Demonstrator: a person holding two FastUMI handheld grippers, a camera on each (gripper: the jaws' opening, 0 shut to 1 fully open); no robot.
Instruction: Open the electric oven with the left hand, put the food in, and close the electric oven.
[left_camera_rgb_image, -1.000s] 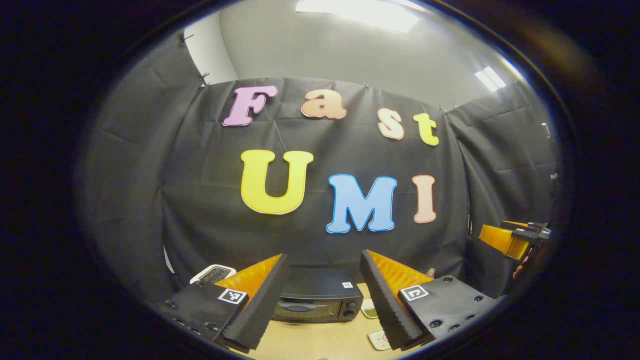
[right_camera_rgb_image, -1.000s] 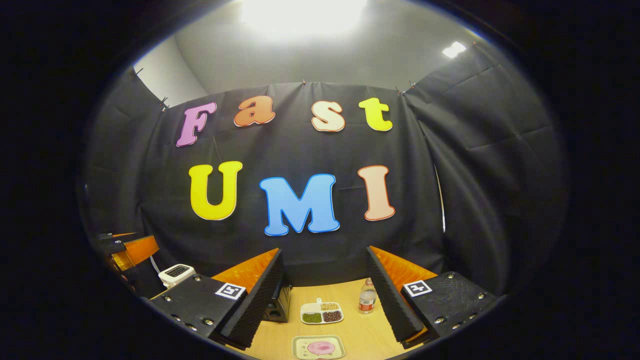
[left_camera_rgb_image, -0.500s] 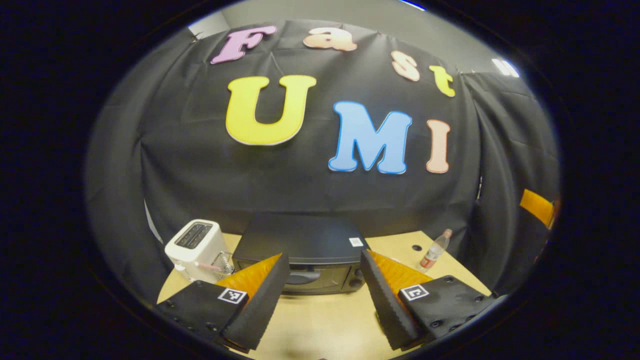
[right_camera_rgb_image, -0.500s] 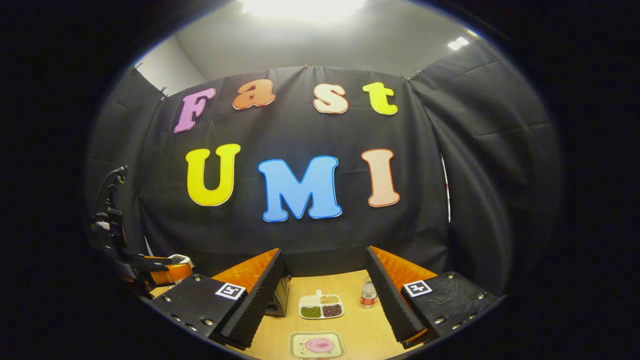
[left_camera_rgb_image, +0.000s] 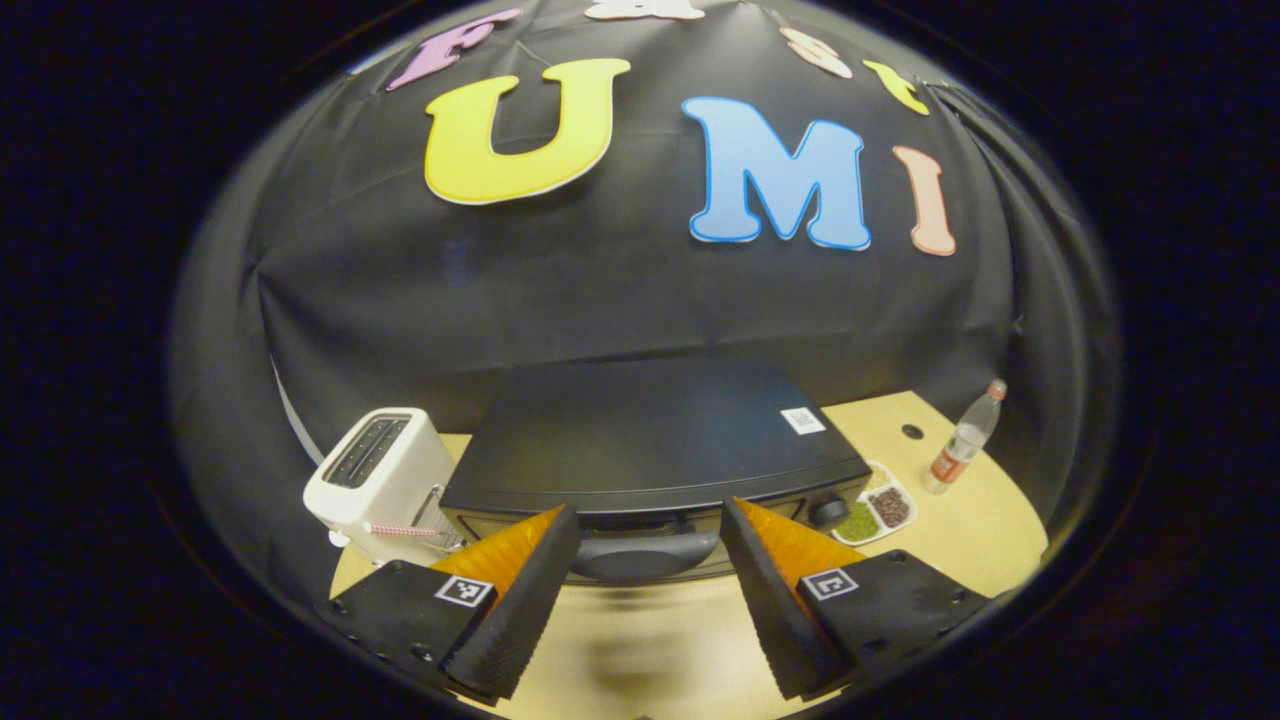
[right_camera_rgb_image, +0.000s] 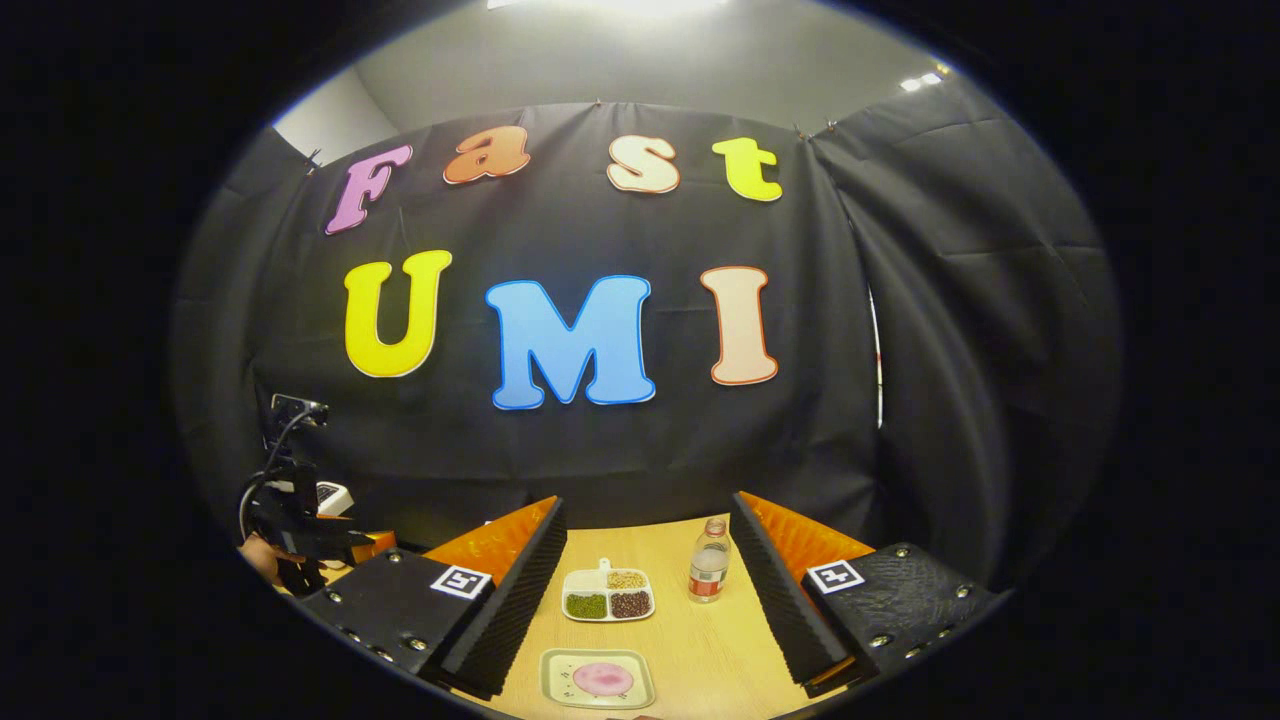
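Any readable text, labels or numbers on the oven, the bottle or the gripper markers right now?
Oven, top sticker: a code pattern, too small to read.
Bottle, label: too blurred to read.
Left gripper and right gripper, square markers: patterns, no words.

My fingers (left_camera_rgb_image: 520, 590) cover oven door (left_camera_rgb_image: 640, 545) sides; handle partly seen, blurred. Sectioned dish (left_camera_rgb_image: 872, 505) half hidden behind oven. Plate (right_camera_rgb_image: 598, 680) front edge cut off; food (right_camera_rgb_image: 603, 678) on it too small to tell.

Recording booth: black cloth walls (right_camera_rgb_image: 960, 300), wooden table (right_camera_rgb_image: 700, 640), toaster (left_camera_rgb_image: 380, 480), oven (left_camera_rgb_image: 650, 450).
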